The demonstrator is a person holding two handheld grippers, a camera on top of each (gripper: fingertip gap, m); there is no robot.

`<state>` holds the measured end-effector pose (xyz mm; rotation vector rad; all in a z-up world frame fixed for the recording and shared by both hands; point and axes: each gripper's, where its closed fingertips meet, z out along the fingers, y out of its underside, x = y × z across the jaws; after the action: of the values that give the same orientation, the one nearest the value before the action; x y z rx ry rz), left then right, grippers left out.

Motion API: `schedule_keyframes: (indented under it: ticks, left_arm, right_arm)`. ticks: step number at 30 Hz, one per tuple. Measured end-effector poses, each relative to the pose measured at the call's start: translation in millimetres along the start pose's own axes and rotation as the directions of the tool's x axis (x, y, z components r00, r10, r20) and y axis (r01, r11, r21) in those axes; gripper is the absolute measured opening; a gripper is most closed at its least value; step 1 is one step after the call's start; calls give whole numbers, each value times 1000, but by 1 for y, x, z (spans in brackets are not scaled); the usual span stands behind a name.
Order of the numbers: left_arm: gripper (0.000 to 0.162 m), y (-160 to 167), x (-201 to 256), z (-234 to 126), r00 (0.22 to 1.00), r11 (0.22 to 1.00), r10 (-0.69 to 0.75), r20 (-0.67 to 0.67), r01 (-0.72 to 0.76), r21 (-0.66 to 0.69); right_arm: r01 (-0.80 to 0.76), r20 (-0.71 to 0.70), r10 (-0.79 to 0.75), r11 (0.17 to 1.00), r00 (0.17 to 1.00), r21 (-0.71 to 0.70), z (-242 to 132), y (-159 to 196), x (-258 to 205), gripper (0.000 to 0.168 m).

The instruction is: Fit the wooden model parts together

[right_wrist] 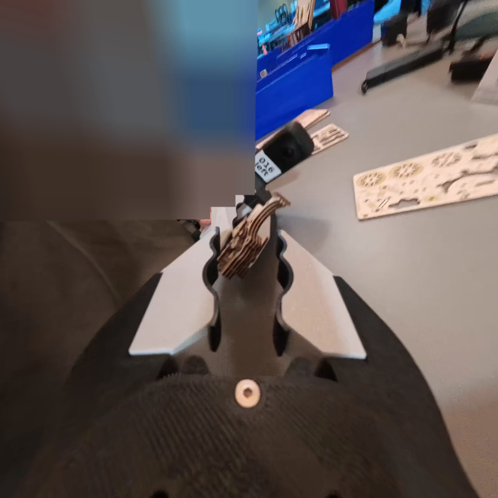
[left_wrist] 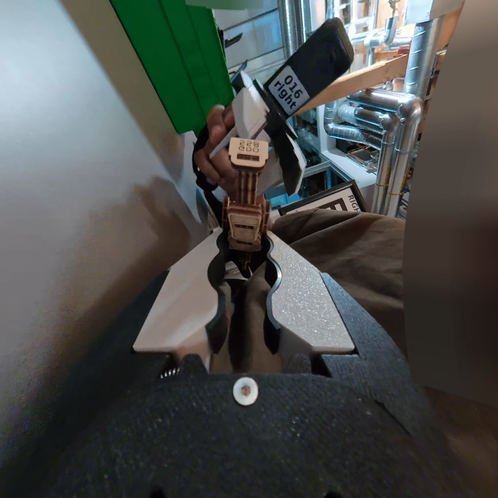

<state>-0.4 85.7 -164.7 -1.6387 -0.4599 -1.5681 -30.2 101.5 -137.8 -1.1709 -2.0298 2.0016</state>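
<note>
Grey table (right_wrist: pixel 404 283), both hand-held grippers (left_wrist: pixel 244 242) (right_wrist: pixel 246 242) pinching wooden model (left_wrist: pixel 244 223).

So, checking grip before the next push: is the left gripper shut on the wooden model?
Shut: left gripper pinches the wooden model at its lower end.

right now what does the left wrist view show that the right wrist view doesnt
Only the left wrist view: a green panel, silver pipes, and a hand holding the right gripper. Only the right wrist view: the grey table, a flat punched parts sheet, and a blue bin. Both: the wooden model, which the left gripper grips at its lower end.
</note>
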Motion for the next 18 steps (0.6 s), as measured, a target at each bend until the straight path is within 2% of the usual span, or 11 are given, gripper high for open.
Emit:
schedule_keyframes:
  ticks: [6, 8, 18]
  left_arm:
    - [21, -13, -6, -7, 993, 995, 82, 82, -87, 55]
    - [21, -12, -6, -6, 992, 994, 94, 87, -98, 50]
    - [21, -13, -7, -5, 967, 977, 200, 161, -208, 37]
  right_arm:
    - [-227, 33, 230, 971, 973, -80, 14, 20, 2, 31]
    - [-236, 18, 238, 968, 971, -81, 14, 21, 4, 26]
    - [-312, 38, 315, 947, 948, -74, 13, 22, 4, 23]
